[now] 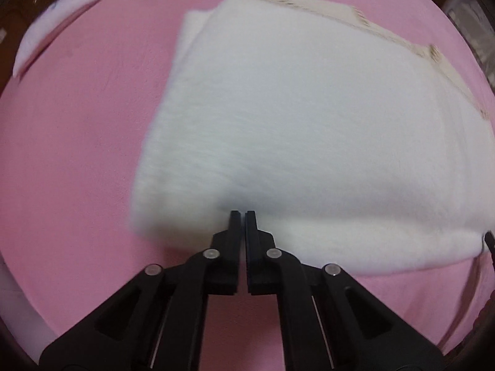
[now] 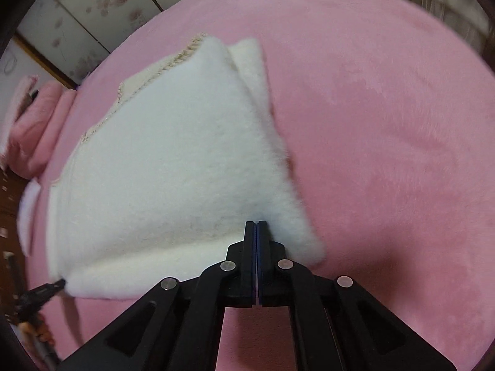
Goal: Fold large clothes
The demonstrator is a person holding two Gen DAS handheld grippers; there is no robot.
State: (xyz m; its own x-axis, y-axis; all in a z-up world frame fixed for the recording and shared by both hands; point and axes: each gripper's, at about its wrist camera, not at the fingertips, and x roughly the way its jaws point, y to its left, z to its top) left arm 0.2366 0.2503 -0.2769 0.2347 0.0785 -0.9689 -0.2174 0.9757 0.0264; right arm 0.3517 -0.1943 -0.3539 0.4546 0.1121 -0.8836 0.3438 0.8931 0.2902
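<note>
A: Pink plush cover [image 1: 77, 154] on all sides, spread under both claws. Left claw [image 1: 243, 213] first?

B: Pressed together, only a hairline between the black jaws. Tips right at the near folded edge of the white fleecy garment [image 1: 309, 123]. No cloth seen between the pads; a pinch at the very tips impossible to tell.

A: And the right claw [image 2: 256, 222]?

B: Closed too, blue pads meeting. Tips against the same near edge, close to its right corner. Again no clear sign of cloth inside.

A: Further out from the claws?

B: Garment lying folded on the cover, stretching away from both tips, thick and fluffy, in several layers. Beige stitched trim [image 1: 309, 3] along the far side. One under layer peeking out past the far corner.

A: Beyond the garment?

B: From the left claw, far to the upper left, a pale folded piece [image 1: 52, 27] at the cover's edge. From the right claw, far to the left, pink pillows [image 2: 34, 123], and behind them flowered sliding doors [image 2: 92, 9]. Also, low at the left, the other claw's tip touching the garment's near left corner.
</note>
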